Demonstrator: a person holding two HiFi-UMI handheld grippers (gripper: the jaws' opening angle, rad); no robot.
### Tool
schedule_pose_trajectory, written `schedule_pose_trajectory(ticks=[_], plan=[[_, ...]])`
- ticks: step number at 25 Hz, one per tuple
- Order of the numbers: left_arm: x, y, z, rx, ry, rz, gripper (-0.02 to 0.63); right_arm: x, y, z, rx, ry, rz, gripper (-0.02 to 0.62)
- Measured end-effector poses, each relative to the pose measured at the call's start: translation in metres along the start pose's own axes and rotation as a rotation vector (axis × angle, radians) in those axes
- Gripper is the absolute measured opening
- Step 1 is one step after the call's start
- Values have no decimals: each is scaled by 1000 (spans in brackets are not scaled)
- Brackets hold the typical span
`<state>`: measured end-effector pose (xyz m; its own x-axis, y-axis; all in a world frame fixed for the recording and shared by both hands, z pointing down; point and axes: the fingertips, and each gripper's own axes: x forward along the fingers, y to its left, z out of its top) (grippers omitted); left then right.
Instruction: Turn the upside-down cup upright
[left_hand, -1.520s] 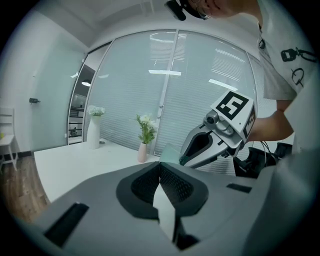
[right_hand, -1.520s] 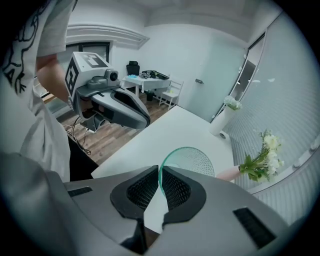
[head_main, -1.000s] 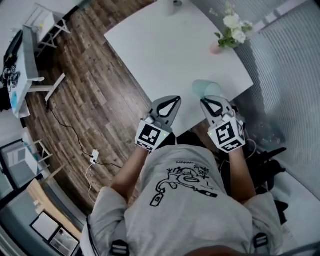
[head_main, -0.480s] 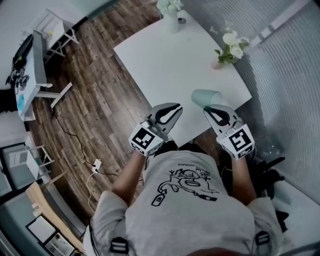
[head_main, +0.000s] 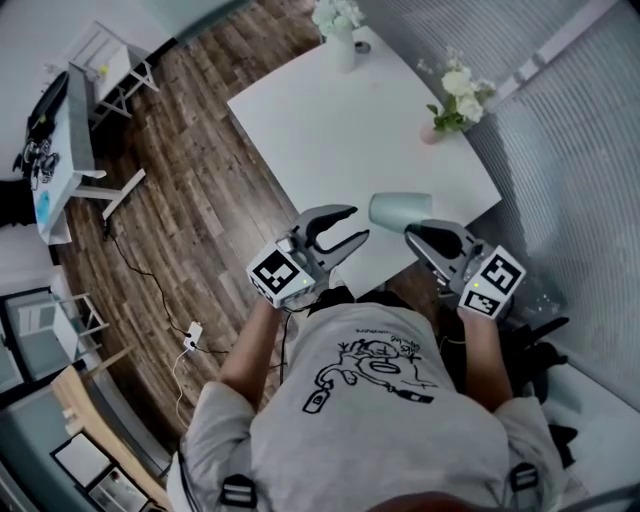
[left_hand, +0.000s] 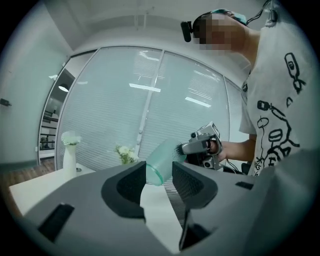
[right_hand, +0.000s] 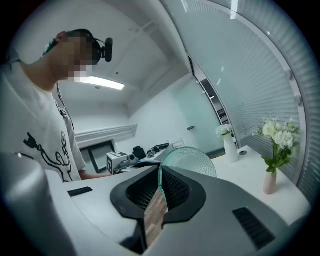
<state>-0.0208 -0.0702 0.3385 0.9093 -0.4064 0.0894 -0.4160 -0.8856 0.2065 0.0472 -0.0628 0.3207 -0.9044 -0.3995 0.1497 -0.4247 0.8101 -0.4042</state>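
Observation:
A pale green ribbed cup (head_main: 398, 209) hangs in the air over the near edge of the white table (head_main: 330, 110), tipped onto its side. My right gripper (head_main: 413, 232) is shut on it, the jaws pinching the thin wall at one end of the cup (right_hand: 192, 159). My left gripper (head_main: 352, 222) is just left of the cup, and its jaws have just been opening. In the left gripper view the cup (left_hand: 161, 162) shows past the open left gripper (left_hand: 159, 181), apart from both pads. The right gripper (left_hand: 199, 145) holds its far end.
A white vase of flowers (head_main: 340, 38) stands at the table's far edge. A small pink vase with white flowers (head_main: 448, 98) stands at its right edge. A glass wall with blinds runs along the right. Wooden floor lies to the left.
Both grippers have risen. The cup has come up off the table and tipped onto its side in the right gripper. The left jaws have gone from shut to open.

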Motion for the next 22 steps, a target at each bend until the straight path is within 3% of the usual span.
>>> schedule_pose_trajectory(ticks=[9,17,22], plan=[[-3,-7,19,40,-23,-115,210,-12,10,8,230,-137,180,46],[-7,-28,30,63,-21,-245,282,-16,28,21,348,-231,346,46],[-4,-39,38,86,-24,-286,290,-17,40,21,374,-237,425,46]])
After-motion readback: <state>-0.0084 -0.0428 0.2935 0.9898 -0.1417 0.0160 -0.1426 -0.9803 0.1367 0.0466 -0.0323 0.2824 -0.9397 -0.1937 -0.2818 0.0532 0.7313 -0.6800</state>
